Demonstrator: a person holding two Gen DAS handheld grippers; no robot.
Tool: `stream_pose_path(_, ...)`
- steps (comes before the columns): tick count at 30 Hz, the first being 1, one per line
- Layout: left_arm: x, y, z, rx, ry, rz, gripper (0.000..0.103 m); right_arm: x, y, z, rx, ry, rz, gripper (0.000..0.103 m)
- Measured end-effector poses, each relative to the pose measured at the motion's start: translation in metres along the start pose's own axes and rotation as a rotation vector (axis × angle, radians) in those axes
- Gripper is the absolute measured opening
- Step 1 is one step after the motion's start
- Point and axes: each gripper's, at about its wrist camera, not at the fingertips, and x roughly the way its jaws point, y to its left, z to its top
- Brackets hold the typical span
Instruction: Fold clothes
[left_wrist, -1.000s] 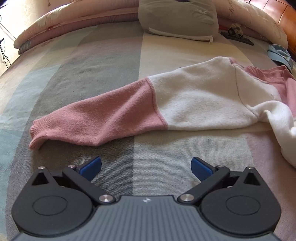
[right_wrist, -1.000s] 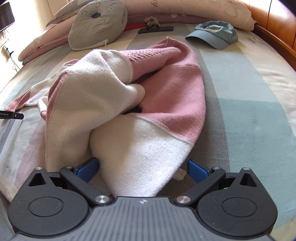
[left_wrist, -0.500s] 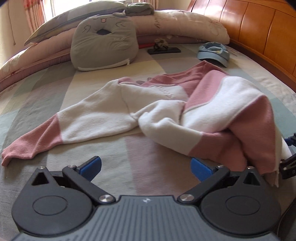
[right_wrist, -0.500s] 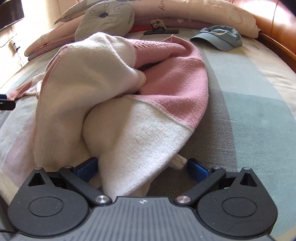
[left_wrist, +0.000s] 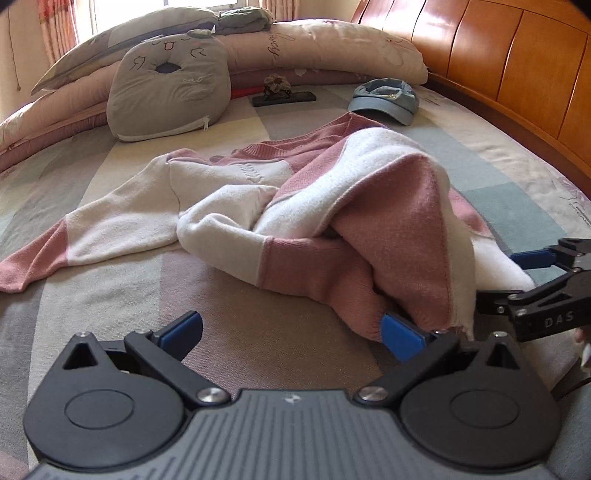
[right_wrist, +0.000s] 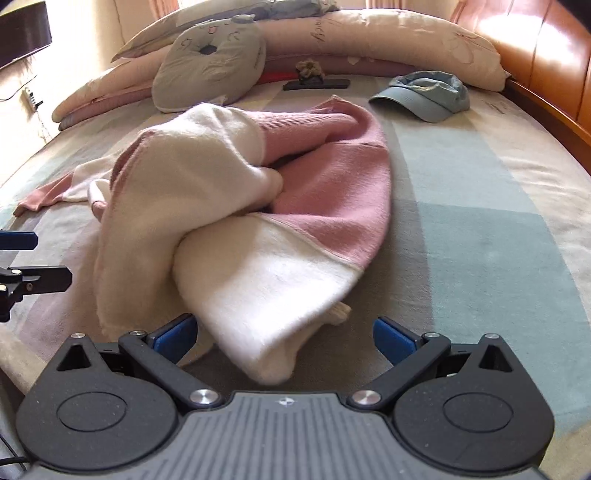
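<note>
A pink and white sweater (left_wrist: 369, 206) lies crumpled on the bed, one sleeve (left_wrist: 74, 240) stretched out to the left. My left gripper (left_wrist: 291, 332) is open just in front of the bunched hem, its right fingertip (left_wrist: 400, 338) touching the pink fold. At the right edge of the left wrist view, my right gripper (left_wrist: 513, 278) straddles the white part. In the right wrist view the right gripper (right_wrist: 284, 338) is open, with the sweater's (right_wrist: 258, 273) white bunch lying between its fingers. The left gripper (right_wrist: 18, 258) shows at that view's left edge.
A grey cat cushion (left_wrist: 166, 85), long pillows (left_wrist: 314, 48) and a dark flat object with a flower ornament (left_wrist: 284, 98) lie at the bed's head. A blue cap (left_wrist: 388, 98) sits beyond the sweater. A wooden headboard (left_wrist: 498, 62) runs along the right. Striped bedspread (right_wrist: 480, 221) lies bare right of the sweater.
The left gripper has swung from the outstretched sleeve rightward to the bunched hem beside the right gripper. The right gripper has closed in slightly on the white bunch, still open.
</note>
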Motion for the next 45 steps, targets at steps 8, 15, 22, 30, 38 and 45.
stream_pose_path(8, -0.004, 0.002, 0.001, 0.02, -0.008, 0.043, 0.102, 0.009, -0.045, 0.011, 0.078, -0.016, -0.189, 0.103)
stream_pose_path(15, 0.002, -0.002, -0.003, 0.018, 0.009, 0.014, 0.102, -0.008, -0.11, 0.017, 0.169, -0.007, -0.371, 0.103)
stream_pose_path(22, 0.002, -0.004, -0.003, 0.023, 0.009, 0.019, 0.102, -0.03, -0.076, 0.021, 0.11, -0.084, -0.217, 0.103)
stream_pose_path(30, -0.003, 0.0, -0.008, 0.018, 0.001, 0.014, 0.102, -0.032, -0.017, 0.021, -0.083, -0.109, -0.259, 0.103)
stream_pose_path(38, -0.004, -0.003, -0.009, 0.043, -0.032, 0.001, 0.102, -0.009, 0.018, 0.024, -0.227, -0.098, -0.346, 0.103)
stream_pose_path(45, -0.003, 0.009, -0.013, 0.004, -0.032, 0.008, 0.102, -0.022, 0.048, 0.025, -0.312, -0.171, -0.413, 0.103)
